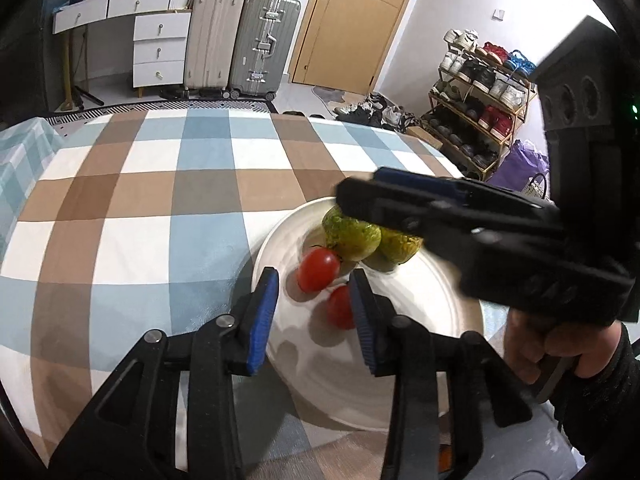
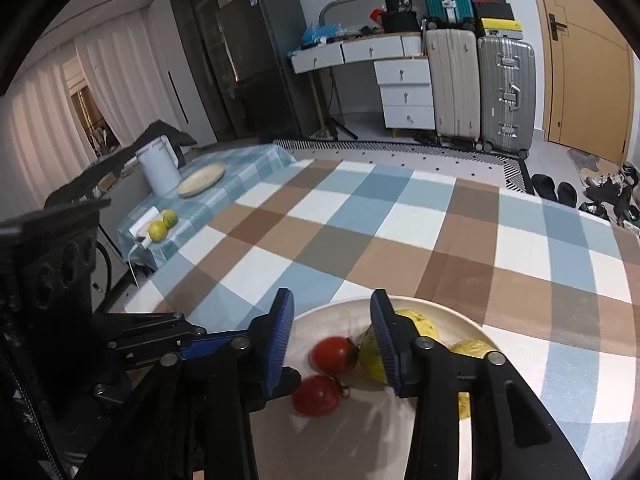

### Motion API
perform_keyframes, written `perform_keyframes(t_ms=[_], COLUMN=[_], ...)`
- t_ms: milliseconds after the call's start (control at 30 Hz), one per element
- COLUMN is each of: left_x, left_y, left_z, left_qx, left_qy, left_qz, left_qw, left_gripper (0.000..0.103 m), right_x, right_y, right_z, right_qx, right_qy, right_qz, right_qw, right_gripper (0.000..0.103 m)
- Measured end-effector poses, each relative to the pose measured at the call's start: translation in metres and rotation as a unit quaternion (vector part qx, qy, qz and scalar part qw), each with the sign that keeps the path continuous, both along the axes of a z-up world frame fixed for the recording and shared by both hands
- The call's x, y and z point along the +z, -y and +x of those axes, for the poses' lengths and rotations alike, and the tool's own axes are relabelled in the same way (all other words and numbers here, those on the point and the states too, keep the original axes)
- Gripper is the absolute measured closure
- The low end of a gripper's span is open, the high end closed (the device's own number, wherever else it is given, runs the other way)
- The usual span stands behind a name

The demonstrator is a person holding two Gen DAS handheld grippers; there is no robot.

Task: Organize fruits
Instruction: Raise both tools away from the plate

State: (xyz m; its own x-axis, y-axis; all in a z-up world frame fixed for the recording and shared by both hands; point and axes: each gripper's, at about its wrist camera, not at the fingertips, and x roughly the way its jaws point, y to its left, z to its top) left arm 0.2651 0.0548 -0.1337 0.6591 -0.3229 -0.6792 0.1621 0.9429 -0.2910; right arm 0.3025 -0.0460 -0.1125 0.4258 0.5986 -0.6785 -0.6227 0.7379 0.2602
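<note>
- checked cloth in blue, brown and white covers the counter (image 2: 400,232), with suitcases, a drawer unit and a wooden door behind it; a shoe rack stands off to one side in the left wrist view.
- a white plate (image 1: 448,288) sits near the counter's front edge and gathers the fruit in one place: two red tomatoes (image 1: 318,269) lie side by side toward its left, and yellow-green fruits (image 1: 351,236) crowd together just behind them.
- the left gripper (image 1: 314,308) hangs over the plate's near rim with its blue-padded fingers (image 1: 264,316) spread and nothing pinched; one tomato sits beyond the gap, the other is partly hidden behind the right finger.
- the right gripper (image 2: 332,336) also points down at the plate, its fingers spread and empty, the gap framing the tomatoes, so neither fruit looks held.
- both sets of fingers standing apart over settled fruit suggests a release onto the plate, or a fresh pick about to start; i cannot tell which.
- two more yellow-green fruits (image 2: 162,226) lie on a side table well apart, beside a white kettle (image 2: 158,168), so sorting seems unfinished.
</note>
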Motion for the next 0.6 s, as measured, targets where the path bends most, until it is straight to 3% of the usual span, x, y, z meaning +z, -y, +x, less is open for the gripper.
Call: perform_keyframes(t_ms=[133,300,433,600], left_x=[0.013,0.034,0.051,0.075], left_y=[0.000,0.000,0.003,0.012], left_z=[-0.013,-0.040,-0.065,-0.100], left_qx=[0.019,0.035,0.046,0.053], left_qy=[0.006,0.021,0.038,0.062], left_qz=[0.013,0.022,0.028,0.040], left_qw=[0.9997,0.9989,0.9978,0.9959], left_gripper=[0.044,0.039,0.023,0.020], right_x=[0.021,0.043,0.053,0.068], right_y=[0.019,0.050,0.069,0.093], right_z=[-0.013,-0.047,-0.080,-0.128], right_qx=[-0.021,-0.045,-0.061,-0.088], right_qy=[0.016,0.037,0.051,0.082], right_qz=[0.012,0.032,0.035,0.049], right_qw=[1.000,0.998,0.996,0.992], right_gripper=[0.054,0.039,0.028,0.008])
